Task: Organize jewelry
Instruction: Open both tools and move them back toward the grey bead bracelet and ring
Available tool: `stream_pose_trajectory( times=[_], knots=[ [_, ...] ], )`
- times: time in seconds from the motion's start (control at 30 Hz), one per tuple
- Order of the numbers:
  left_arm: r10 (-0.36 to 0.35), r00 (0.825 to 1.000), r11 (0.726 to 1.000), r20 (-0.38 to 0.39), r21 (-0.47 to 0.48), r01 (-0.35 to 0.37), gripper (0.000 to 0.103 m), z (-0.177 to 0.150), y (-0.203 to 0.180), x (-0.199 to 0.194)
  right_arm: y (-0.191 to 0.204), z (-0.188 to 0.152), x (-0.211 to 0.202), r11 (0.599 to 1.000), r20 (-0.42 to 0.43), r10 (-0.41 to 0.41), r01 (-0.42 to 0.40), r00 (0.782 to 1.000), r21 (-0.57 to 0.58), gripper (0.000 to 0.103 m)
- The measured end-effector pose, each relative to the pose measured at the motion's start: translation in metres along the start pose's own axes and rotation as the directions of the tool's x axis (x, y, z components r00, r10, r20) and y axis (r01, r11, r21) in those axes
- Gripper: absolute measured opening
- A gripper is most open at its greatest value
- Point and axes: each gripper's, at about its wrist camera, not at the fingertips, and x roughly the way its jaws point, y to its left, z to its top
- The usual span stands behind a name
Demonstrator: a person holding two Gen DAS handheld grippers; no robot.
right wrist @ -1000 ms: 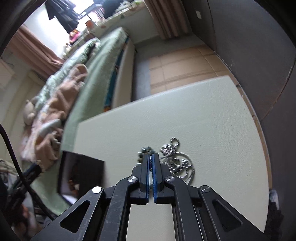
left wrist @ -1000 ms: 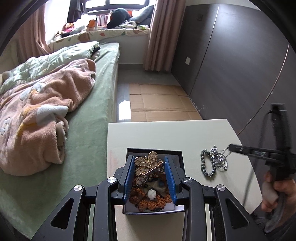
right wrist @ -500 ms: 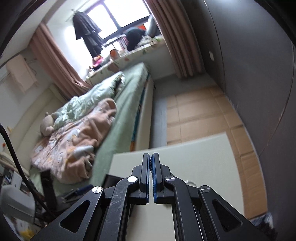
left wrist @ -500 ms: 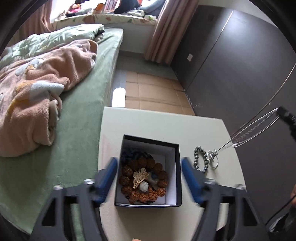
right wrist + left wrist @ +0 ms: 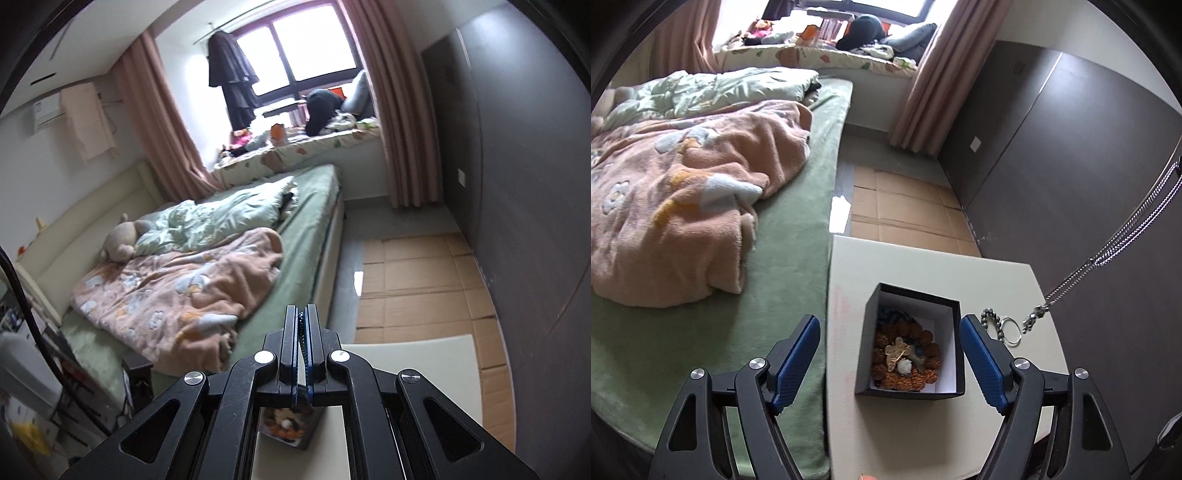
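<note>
A small cream table (image 5: pixel 923 424) is seen from above, pushed against the side of a green bed (image 5: pixel 798 295). On the table a black box (image 5: pixel 912 347) with a white lining stands open, close to the table's bed-side edge. Inside it lie a ring of brown beads (image 5: pixel 905 373), a gold butterfly brooch (image 5: pixel 895 352) on top of them, and a small white piece (image 5: pixel 905 366) beside the brooch.

The left gripper (image 5: pixel 889 363) is held above the box with its blue-padded fingers (image 5: pixel 796 358) spread wide, one over the bed edge and the other over the table to the right of the box; nothing is gripped.

To the right of the box, near the table's far-right edge, a string of grey beads (image 5: pixel 991 323) and a metal ring (image 5: pixel 1010 330) rest on the surface. A silver chain (image 5: pixel 1108 254) is drawn taut from there, rising diagonally past the dark wall panel (image 5: pixel 1071 166) and out of the upper right of the view.

The right gripper (image 5: pixel 302 325) is pressed together, and a thin strand of the chain is seen pinched between its pads. Beneath its body the open box is partly visible.

A pink blanket (image 5: pixel 683 206) is heaped on the bed beside the table. Bare tabletop is left in front of and behind the box. Beyond the table, cardboard sheets (image 5: pixel 905 210) cover the floor up to the curtain (image 5: pixel 931 74).
</note>
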Motion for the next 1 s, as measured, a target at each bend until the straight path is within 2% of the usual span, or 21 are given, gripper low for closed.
stream_pose_trajectory(
  times=[0.17,0.4,0.67,0.87,0.9,0.93,0.97,1.0],
  knots=[
    [0.001,1.0,1.0,0.014,-0.009,-0.001,0.079,-0.001,0.01,-0.012,0.027,-0.004,0.007,0.999,-0.015,0.025,-0.026,1.0,-0.039,0.004],
    [0.011,1.0,0.999,0.011,-0.037,-0.011,0.079,-0.006,0.026,-0.015,0.041,-0.035,0.055,0.998,-0.115,0.032,-0.038,0.993,-0.043,0.004],
    [0.027,1.0,0.999,-0.002,-0.043,-0.027,0.079,-0.01,0.034,-0.012,0.033,-0.085,0.123,0.999,-0.272,0.037,-0.037,0.961,0.008,0.004],
    [0.047,0.999,0.997,-0.021,-0.052,-0.048,0.079,-0.011,0.038,-0.003,0.022,-0.11,0.147,0.999,-0.343,0.04,-0.029,0.939,0.039,0.005],
    [0.05,0.998,0.997,-0.026,-0.056,-0.051,0.079,-0.011,0.038,0.0,0.021,-0.114,0.152,0.999,-0.369,0.048,-0.035,0.928,0.042,0.011],
    [0.052,0.998,0.997,-0.031,-0.058,-0.053,0.079,-0.012,0.038,0.002,0.019,-0.117,0.156,0.998,-0.39,0.058,-0.042,0.919,0.048,0.024],
    [0.053,0.998,0.997,-0.033,-0.056,-0.055,0.079,-0.012,0.036,0.004,0.016,-0.121,0.159,0.997,-0.409,0.071,-0.052,0.91,0.057,0.032],
    [0.056,0.998,0.997,-0.03,-0.053,-0.057,0.079,-0.012,0.035,0.004,0.014,-0.121,0.159,0.997,-0.407,0.075,-0.055,0.91,0.061,0.045]
  ],
)
